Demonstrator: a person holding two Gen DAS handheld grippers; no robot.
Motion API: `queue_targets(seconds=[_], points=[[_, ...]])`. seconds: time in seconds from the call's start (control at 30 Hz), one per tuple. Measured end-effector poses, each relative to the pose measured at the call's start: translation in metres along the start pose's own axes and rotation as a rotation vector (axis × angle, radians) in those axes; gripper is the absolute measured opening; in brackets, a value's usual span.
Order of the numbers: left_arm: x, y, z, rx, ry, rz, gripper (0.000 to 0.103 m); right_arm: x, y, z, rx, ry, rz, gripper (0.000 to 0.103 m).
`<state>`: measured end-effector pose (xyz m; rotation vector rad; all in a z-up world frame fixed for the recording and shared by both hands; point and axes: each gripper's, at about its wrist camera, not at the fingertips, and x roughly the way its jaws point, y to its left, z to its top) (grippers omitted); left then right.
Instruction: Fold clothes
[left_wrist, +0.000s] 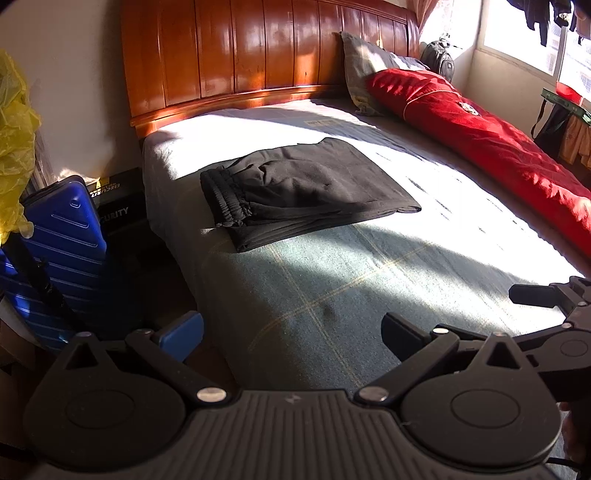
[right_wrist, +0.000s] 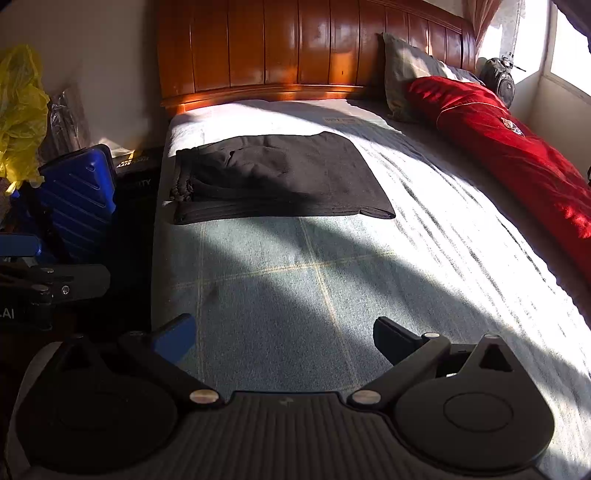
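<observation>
The folded black trousers (right_wrist: 280, 177) lay mid-frame near the bed's (right_wrist: 258, 280) left edge, below the headboard (right_wrist: 295, 48). Bare sheet stretched between them and both spread, empty grippers, left (left_wrist: 291, 332) and right (right_wrist: 284, 336), at the bottom. A red quilt (right_wrist: 517, 155) lined the right.

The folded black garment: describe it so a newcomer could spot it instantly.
Start at the wooden headboard and come down onto the bed. The folded black garment lies flat near the bed's left edge, the only dark item there, opposite the red quilt.

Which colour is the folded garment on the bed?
Black; the left wrist view shows it best.
</observation>
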<state>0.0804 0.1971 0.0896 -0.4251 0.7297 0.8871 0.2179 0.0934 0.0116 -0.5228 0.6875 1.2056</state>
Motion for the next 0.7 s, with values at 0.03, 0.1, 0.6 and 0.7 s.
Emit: queue_targets(seconds=[0.03,0.1,0.6,0.7], points=[[0.0000,0.0002,0.0001,0.000,0.000,-0.001,0.102,-0.0003,0.0002,0.0001,-0.001,-0.001,0.000,0.103],[0.0001,0.0006,0.0000,0.000,0.001,-0.001,0.102,-0.0007,0.0010,0.0003,-0.002,-0.003,0.004,0.103],[0.0012,0.0026,-0.0004,0.010,-0.006,0.002,0.102,0.0010,0.0065,0.0033,-0.015,-0.010,0.007,0.103],[0.0013,0.0035,-0.0001,0.007,-0.008,-0.001,0.102,0.0011,0.0068,0.0037,-0.013,-0.011,0.008,0.103]])
